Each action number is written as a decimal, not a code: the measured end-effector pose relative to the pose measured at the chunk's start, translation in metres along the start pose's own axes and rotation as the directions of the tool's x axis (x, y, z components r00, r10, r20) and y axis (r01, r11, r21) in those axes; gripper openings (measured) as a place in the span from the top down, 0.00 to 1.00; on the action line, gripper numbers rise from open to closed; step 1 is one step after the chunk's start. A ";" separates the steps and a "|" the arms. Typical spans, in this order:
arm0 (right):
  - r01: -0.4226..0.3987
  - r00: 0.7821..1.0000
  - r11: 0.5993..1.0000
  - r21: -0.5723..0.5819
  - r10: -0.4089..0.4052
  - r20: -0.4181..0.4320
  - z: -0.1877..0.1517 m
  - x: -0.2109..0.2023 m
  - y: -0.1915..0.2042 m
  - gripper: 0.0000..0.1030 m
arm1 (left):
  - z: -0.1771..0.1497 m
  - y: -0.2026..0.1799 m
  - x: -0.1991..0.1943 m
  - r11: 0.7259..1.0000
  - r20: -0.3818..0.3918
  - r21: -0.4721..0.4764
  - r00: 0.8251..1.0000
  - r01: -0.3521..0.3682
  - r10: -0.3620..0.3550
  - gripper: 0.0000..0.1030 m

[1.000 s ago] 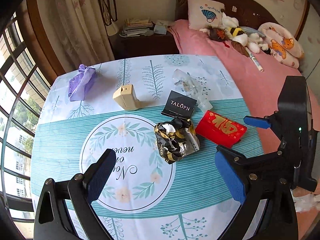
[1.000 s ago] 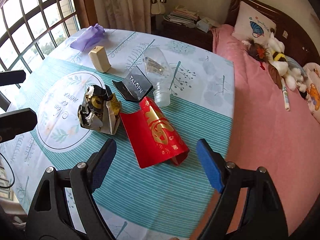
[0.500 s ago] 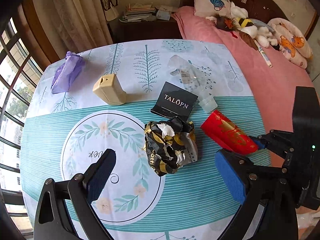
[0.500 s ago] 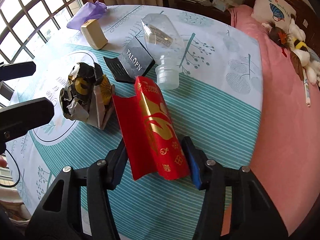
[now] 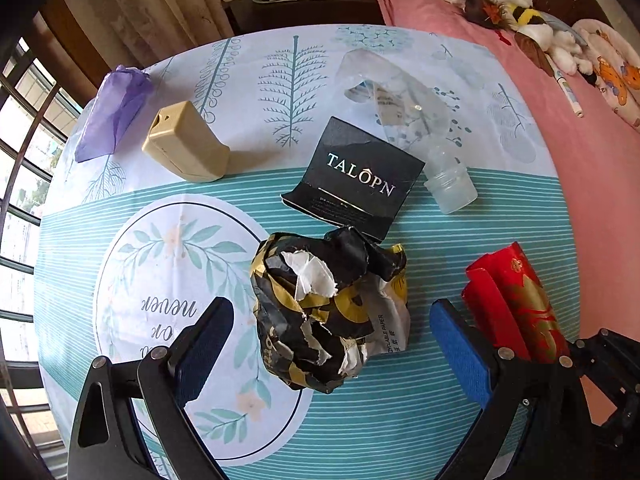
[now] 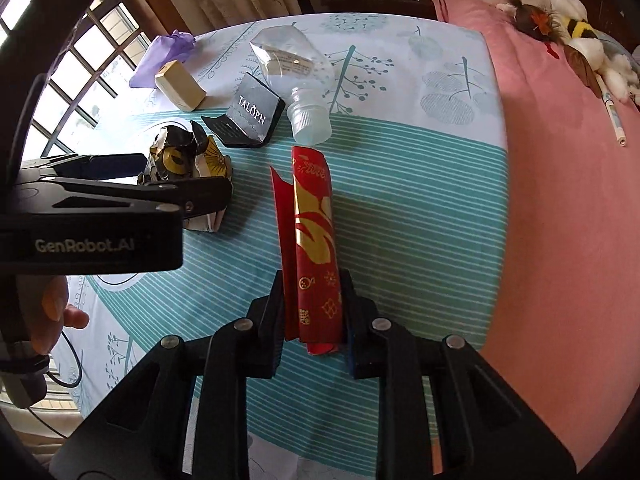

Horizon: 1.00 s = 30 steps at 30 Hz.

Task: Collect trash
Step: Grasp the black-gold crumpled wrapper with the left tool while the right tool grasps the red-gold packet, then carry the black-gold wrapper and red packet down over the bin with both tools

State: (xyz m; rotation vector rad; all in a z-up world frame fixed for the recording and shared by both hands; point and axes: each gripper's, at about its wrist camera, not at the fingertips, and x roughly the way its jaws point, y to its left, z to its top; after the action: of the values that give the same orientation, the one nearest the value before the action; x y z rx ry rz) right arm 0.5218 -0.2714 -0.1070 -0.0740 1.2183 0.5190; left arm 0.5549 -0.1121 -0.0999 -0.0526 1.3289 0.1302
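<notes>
1. Bright daylight enters through the barred window (image 6: 60, 80) at the left edge of both frames, where it is blown out to white.
2. Soft shadows fall to the right of the beige box (image 5: 186, 142) and the crumpled paper (image 5: 328, 312).
3. Fisheye bending curves the tablecloth (image 5: 400, 420); the corners go black.
4. Focus is sharp at centre and slightly soft at the rim.

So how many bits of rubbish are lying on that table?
6: purple bag at the far left, beige box beside it, clear bottle, black TALOPN card, crumpled wrapper in the middle, red envelope pinched in the right gripper. None seems hidden.
</notes>
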 end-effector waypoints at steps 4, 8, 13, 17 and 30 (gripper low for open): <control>-0.006 1.000 1.000 0.004 0.006 0.000 -0.003 -0.002 0.006 0.80 | -0.004 -0.001 0.008 1.000 -0.022 0.003 1.000 -0.013 0.013 0.22; -0.003 1.000 1.000 0.010 0.003 0.005 -0.007 -0.005 0.008 0.81 | -0.009 0.002 0.003 0.999 -0.002 -0.023 0.999 0.045 -0.045 0.34; 0.007 1.000 1.000 0.024 -0.007 0.007 -0.010 -0.005 0.011 0.82 | -0.026 0.003 -0.011 1.000 0.033 0.001 0.999 0.026 -0.026 0.38; -0.003 1.000 0.999 0.051 0.003 -0.006 -0.016 -0.007 0.016 0.83 | -0.049 0.012 -0.029 1.000 0.054 0.010 0.999 0.002 -0.003 0.38; -0.039 0.999 0.994 0.103 0.042 -0.020 -0.073 -0.040 0.082 0.83 | -0.166 0.094 -0.118 0.999 0.119 0.043 0.992 0.034 -0.039 0.38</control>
State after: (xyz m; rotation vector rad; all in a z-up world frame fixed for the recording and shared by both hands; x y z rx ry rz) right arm 0.4143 -0.2364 -0.0787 0.0326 1.2680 0.4912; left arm 0.3556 -0.0448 -0.0217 -0.0338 1.2099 0.0742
